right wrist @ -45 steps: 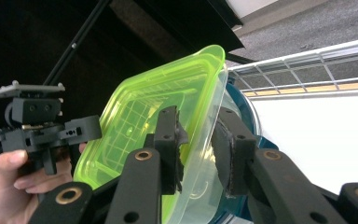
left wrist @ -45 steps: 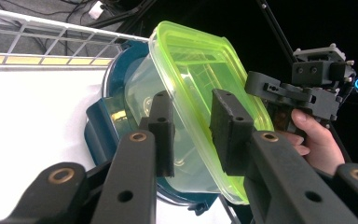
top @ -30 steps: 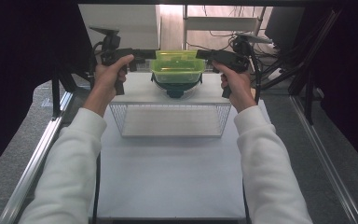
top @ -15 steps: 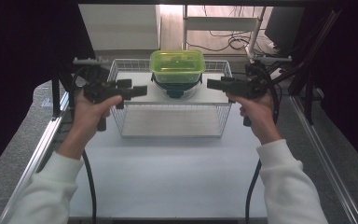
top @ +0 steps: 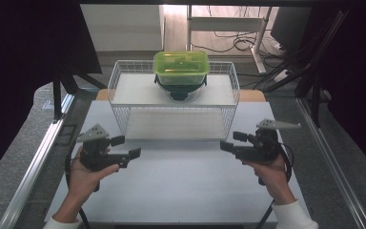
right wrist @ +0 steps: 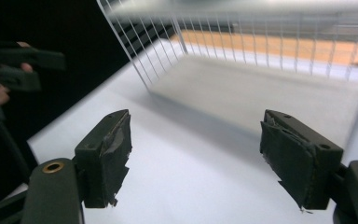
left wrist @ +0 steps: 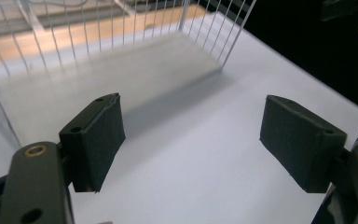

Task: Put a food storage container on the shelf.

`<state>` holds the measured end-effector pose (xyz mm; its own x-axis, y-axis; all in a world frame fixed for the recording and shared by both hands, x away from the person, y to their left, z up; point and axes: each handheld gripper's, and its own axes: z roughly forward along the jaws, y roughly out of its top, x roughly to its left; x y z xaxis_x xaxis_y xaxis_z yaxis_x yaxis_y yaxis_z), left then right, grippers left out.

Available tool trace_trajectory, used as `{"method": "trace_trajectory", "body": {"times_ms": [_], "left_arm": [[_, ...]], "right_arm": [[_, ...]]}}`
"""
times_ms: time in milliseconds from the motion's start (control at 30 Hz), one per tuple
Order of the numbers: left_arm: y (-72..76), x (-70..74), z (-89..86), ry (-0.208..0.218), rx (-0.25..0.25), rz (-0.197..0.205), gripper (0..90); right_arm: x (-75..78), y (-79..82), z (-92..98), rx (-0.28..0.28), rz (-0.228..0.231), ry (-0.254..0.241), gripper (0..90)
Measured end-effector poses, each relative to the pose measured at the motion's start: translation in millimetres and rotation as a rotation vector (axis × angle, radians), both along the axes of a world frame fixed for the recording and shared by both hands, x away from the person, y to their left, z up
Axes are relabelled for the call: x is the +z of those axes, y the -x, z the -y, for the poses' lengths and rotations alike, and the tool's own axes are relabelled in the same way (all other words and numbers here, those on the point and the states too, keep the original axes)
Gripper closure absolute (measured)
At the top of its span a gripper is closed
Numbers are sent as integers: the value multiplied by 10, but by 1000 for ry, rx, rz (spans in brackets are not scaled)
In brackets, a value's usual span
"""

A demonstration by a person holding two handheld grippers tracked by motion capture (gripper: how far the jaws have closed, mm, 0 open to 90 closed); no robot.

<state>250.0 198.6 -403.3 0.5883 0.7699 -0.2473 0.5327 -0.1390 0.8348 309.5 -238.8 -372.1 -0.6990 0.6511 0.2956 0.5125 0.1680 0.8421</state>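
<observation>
A white counter [top: 181,186] is seen from above, bordered by metal rails at 3 and 9 o'clock, with grey floor beyond them. A white wire rack [top: 174,102] is set at the counter's 12 o'clock end, over a strip of bare wood. On the rack's top a green box [top: 180,67] is stacked on a dark bowl [top: 178,88], both well apart from the hands. Behind, at 12 o'clock, a white cabinet, a table frame and loose cables are seen on a pale floor; the sides of the room are dark.

The left claw [top: 126,148] is held at 8 o'clock, just over the counter, its jaws wide with nothing between them. The right claw [top: 231,141] is held at 4 o'clock, likewise wide and empty. In each gripper view the pads [left wrist: 95,140] are seen apart over bare white surface, with the rack's lower wires ahead.
</observation>
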Motion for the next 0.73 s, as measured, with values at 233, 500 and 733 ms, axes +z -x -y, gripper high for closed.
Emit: {"method": "trace_trajectory", "body": {"times_ms": [233, 500, 733], "left_arm": [[165, -500, -6, -27, 5, -82, 214], [204, -699, -15, -73, 29, -127, 216], [177, -702, -38, -82, 42, -109, 211]], "right_arm": [[-470, 291, 0, -16, -6, 73, 249], [-857, 356, -46, -17, -57, 131, 252], [-817, 373, 6, -34, -3, 114, 210]]}}
